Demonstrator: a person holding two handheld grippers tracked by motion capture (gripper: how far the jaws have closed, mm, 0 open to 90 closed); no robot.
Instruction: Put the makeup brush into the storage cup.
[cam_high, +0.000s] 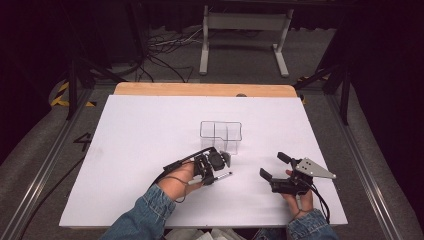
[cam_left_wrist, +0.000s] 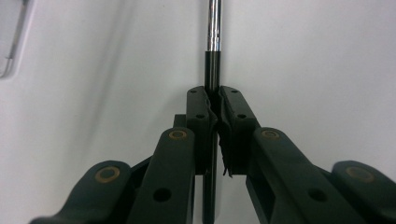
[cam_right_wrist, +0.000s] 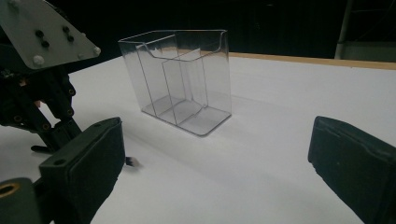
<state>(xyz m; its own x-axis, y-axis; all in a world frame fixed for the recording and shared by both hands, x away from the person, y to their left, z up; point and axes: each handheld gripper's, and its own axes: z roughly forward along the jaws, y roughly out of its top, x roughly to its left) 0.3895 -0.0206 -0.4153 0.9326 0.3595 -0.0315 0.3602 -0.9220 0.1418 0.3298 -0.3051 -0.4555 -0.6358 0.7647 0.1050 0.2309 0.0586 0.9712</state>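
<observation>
**A:** What's around you in the high view?

**B:** I see the white table (cam_high: 150, 150) filling the middle of the frame. A clear organizer (cam_high: 221, 135) with compartments stands just above centre, upright. Just below and left of it is my left gripper (cam_high: 220, 165), close to its front wall. My right gripper (cam_high: 272, 165) sits at lower right, well apart from the organizer, nothing between its jaws, which stand apart. The pen (cam_high: 222, 175) lies on the table just below the left gripper, tip pointing right.

**A:** And the left gripper view?

**B:** The jaws are together, clamped on the pen (cam_left_wrist: 212, 70). Its black barrel runs up between the pads at centre frame, and the silver part goes on to the top edge. An edge of the organizer (cam_left_wrist: 14, 37) shows at upper left.

**A:** The right gripper view?

**B:** My jaws are wide apart at lower left and lower right, nothing between them. The organizer (cam_right_wrist: 182, 79) stands upper centre, empty as far as I can tell. The left gripper (cam_right_wrist: 42, 121) is at the left edge.
</observation>
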